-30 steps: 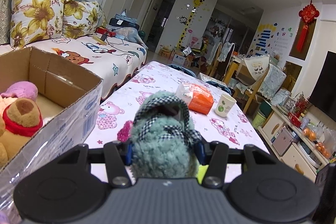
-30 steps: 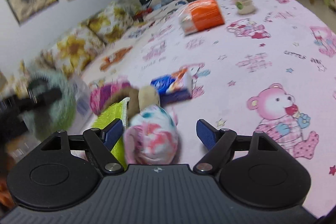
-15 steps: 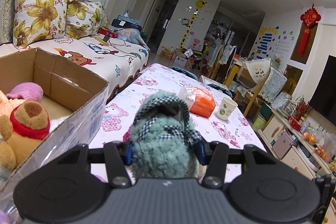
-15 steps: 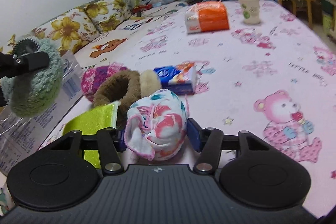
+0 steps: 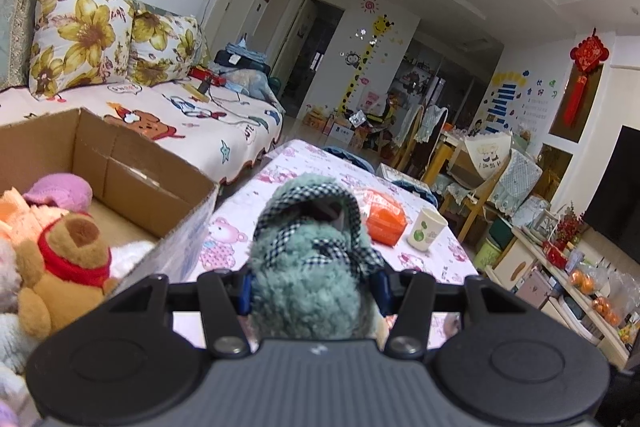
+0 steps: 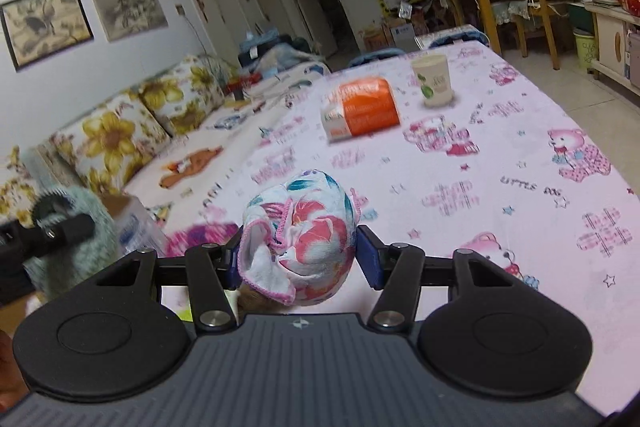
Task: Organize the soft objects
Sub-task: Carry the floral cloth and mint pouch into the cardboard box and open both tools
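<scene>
My left gripper is shut on a fluffy green slipper with a checked trim, held in the air just right of a cardboard box. The box holds a brown teddy bear, a purple plush and other soft toys. My right gripper is shut on a floral cloth bundle and holds it above the pink tablecloth. The left gripper with the green slipper shows at the left of the right wrist view. A pink soft item lies on the table below.
An orange tissue pack and a paper cup stand further along the table. A sofa with floral cushions runs along the left. Chairs and shelves crowd the far right side of the room.
My right gripper closed on the floral bundle and lifted it off the table. My left gripper carried the green slipper up and closer to the box.
</scene>
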